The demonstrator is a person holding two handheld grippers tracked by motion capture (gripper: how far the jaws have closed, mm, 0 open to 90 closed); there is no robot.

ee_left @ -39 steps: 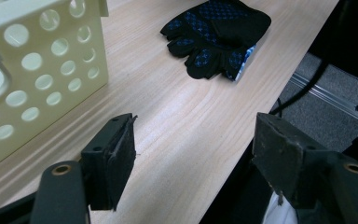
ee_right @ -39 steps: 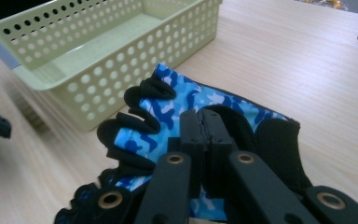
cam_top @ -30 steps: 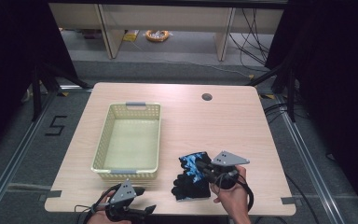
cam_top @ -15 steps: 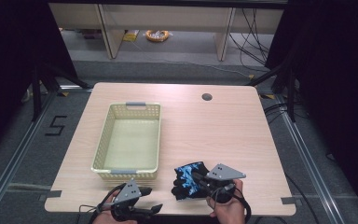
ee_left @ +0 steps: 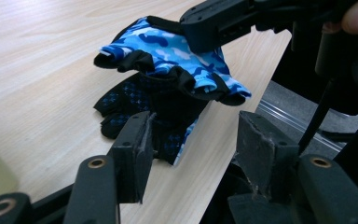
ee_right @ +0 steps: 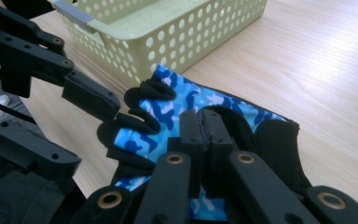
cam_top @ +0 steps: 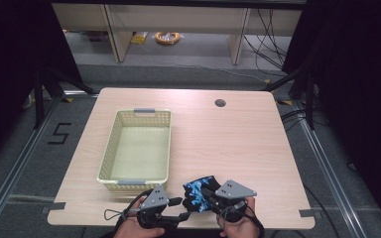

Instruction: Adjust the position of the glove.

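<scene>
- Pinching the top glove (cam_top: 197, 189) in the right claw (cam_top: 209, 194): its jaws are clamped tight on the blue camo fabric (ee_right: 186, 105), lifting that glove off the one below.
- Left claw (cam_top: 181, 208) is part open and has just been closing; the left gripper view shows the pads either side of the lower glove (ee_left: 149, 107), not pressing it yet.
- Both gloves sit at the near edge of the bench (cam_top: 238, 144), just right of the basket (cam_top: 135, 148). The lower one, black palm with blue dots, lies flat on the wood; the camo one is draped over it, held up at the cuff side.
- To do this well, as I read it:
  - keep the right grip firm and raise it slightly, so the two layers part cleanly;
  - bring the left claw in low and level, taking only the lower glove's edge;
  - check that no camo fabric is between the left pads before closing fully.
- Edges: the bench edge runs right beside the gloves, as the left gripper view shows. A sideways pull toward the person could drag the lower glove off, so pull up or toward the basket.
- Room:
  - the claws are close, tips nearly meeting over the gloves, so move one at a time;
  - the basket rim (ee_right: 135, 39) is just beyond the gloves;
  - the basket is empty;
  - the bench right of and behind the gloves is open for a set-down.
</scene>
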